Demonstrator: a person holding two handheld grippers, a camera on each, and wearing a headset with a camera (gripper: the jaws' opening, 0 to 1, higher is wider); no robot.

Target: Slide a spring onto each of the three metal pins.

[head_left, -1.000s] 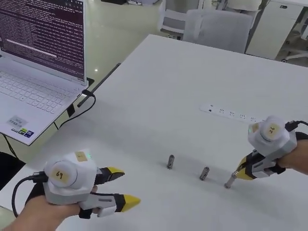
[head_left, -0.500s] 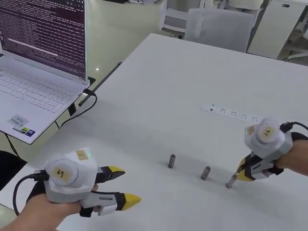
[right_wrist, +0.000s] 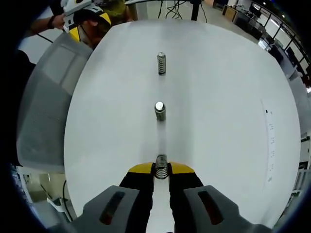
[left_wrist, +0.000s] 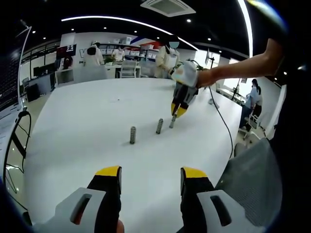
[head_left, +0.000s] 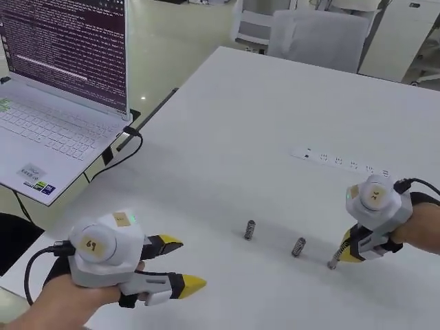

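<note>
1. Fingers [head_left: 351,257] of my right gripper [head_left: 346,250] were clenched on the third spring [head_left: 335,259] in the head view, at 4 o'clock on the table [head_left: 275,124]. The middle spring [head_left: 298,247] and the far spring [head_left: 249,229] stood upright in a row running off toward 9 o'clock. My left gripper [head_left: 184,261] hovered at 7 o'clock, released and holding nothing. The laptop [head_left: 62,82] and its cable [head_left: 130,146] lay at 10 o'clock and the power strip [head_left: 344,163] at 2 o'clock, all well apart from the row.
2. From the left gripper view, my own jaws stood apart above bare table. The row sat at 12 o'clock, with the right gripper [left_wrist: 176,112] bearing down on the third spring [left_wrist: 172,121].
3. From the right gripper view, the third spring [right_wrist: 161,167] was pinched between the yellow tips at 6 o'clock, with the middle spring [right_wrist: 160,111] and the far spring [right_wrist: 161,63] lined up toward 12. I could not tell whether its pin was fully inside. I judged the coil light, springy and apt to squirt out, so it wanted a gentle hold on its sides at mid-length. Nothing blocked the way, and the middle spring was the nearest thing I could have knocked.
</note>
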